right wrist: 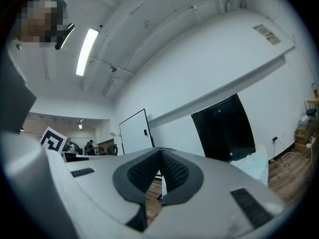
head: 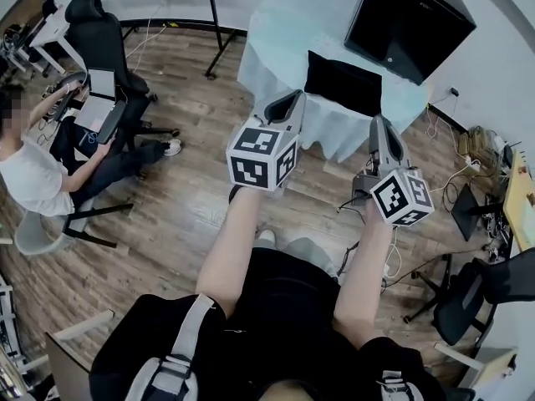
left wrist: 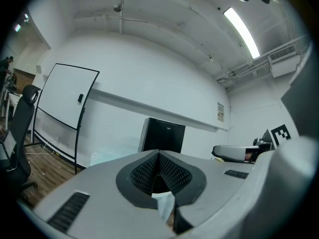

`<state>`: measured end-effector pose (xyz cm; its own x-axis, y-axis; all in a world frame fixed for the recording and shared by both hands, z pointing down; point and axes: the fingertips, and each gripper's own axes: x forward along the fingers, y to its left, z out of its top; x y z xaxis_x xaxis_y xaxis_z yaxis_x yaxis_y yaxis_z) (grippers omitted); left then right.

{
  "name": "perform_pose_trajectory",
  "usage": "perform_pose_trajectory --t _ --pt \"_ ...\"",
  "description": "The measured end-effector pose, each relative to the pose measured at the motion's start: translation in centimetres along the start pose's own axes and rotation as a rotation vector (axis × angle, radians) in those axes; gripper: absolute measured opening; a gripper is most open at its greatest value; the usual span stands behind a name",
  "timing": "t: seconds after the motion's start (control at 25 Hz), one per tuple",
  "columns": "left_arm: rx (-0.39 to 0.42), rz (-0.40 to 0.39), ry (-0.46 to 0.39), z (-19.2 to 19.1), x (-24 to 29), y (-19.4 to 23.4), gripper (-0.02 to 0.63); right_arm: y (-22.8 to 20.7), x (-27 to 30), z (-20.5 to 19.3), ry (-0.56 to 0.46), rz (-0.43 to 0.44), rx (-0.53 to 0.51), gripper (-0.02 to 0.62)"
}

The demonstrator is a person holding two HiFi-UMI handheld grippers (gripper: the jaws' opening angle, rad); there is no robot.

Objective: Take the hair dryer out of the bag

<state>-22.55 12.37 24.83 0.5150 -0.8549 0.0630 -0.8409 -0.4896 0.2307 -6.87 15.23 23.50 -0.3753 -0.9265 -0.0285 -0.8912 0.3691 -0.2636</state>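
Note:
A black bag [head: 343, 82] lies on a round table with a pale cloth [head: 276, 32] ahead of me. No hair dryer shows in any view. My left gripper [head: 284, 105] is held level in front of the table's near edge, jaws shut with nothing between them. To its right my right gripper [head: 380, 128] is also level, shut and empty. In the left gripper view the left gripper [left wrist: 158, 154] has its pads pressed together. The right gripper view shows the same of the right gripper [right wrist: 160, 152].
A large black screen [head: 410, 23] leans on the wall behind the table. A person [head: 33, 174] sits at the left beside an office chair [head: 100, 40]. Another chair [head: 468, 295] and cables [head: 460, 174] are at the right. A whiteboard [left wrist: 65, 98] stands far left.

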Motion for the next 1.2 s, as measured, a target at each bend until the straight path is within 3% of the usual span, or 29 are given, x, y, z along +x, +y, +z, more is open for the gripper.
perform_pose_trajectory --t 0.24,0.48,0.68,0.84,1.2 --pt "-0.026 0.034 -0.024 1.1 0.1 2.6 0.012 -1.2 0.3 1.6 -0.025 -0.043 -0.016 0.005" --pt "-0.011 -0.001 -0.015 1.1 0.9 2.5 0.012 -1.5 1.3 2.3 -0.034 -0.056 -0.027 0.005" --pt "0.007 0.06 0.006 1.5 1.8 4.6 0.012 -1.1 3.0 2.7 -0.022 -0.032 -0.061 0.005" --pt "0.022 0.018 0.006 1.2 3.7 3.4 0.012 -2.1 4.6 2.6 -0.009 -0.025 -0.068 0.005" --pt "0.037 0.008 0.028 0.6 8.8 3.4 0.012 -5.3 9.2 2.2 0.016 -0.008 -0.069 0.005"
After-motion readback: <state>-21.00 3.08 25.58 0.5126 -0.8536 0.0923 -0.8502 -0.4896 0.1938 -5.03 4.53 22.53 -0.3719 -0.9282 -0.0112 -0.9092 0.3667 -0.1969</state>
